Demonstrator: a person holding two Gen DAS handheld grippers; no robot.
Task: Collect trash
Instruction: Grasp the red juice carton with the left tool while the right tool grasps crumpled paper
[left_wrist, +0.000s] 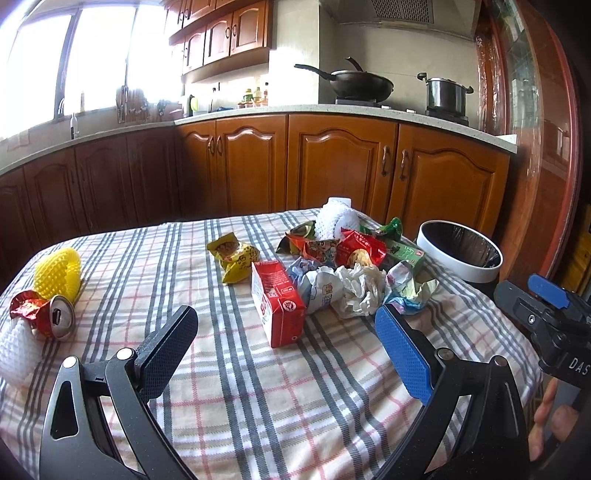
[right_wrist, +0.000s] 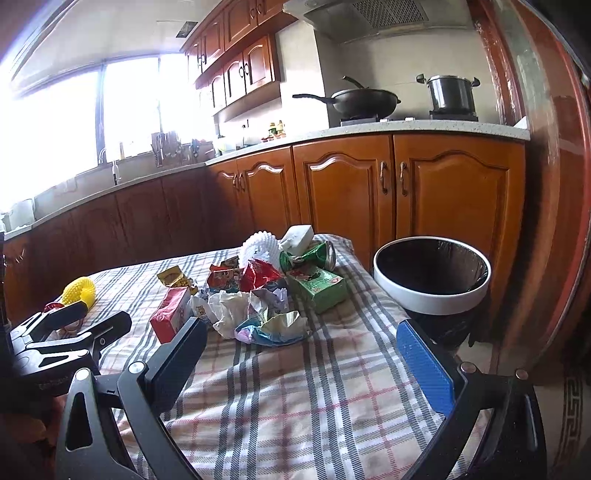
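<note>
**Trash spread on tabletop, both grippers empty**

Trash lies in two groups on the checked tabletop (left_wrist: 258, 387). The main heap sits at the far right corner: a red carton (left_wrist: 277, 302) standing nearest me, crumpled white paper (left_wrist: 356, 290) just beside it, a yellow snack wrapper (left_wrist: 234, 256) slightly apart to the left, a green carton (right_wrist: 317, 288) and white foam netting (left_wrist: 338, 218) at the back. At the left edge I find a crushed red can (left_wrist: 48, 314) touching yellow foam netting (left_wrist: 59, 273).

The trash bin (right_wrist: 432, 280), white-rimmed with a dark liner, stands off the tabletop's right edge, near the heap.

My left gripper (left_wrist: 286, 332) hovers above the cloth with fingers spread wide, holding nothing. My right gripper (right_wrist: 301, 345) is likewise spread wide and empty, its fingers framing the heap's near side.
</note>
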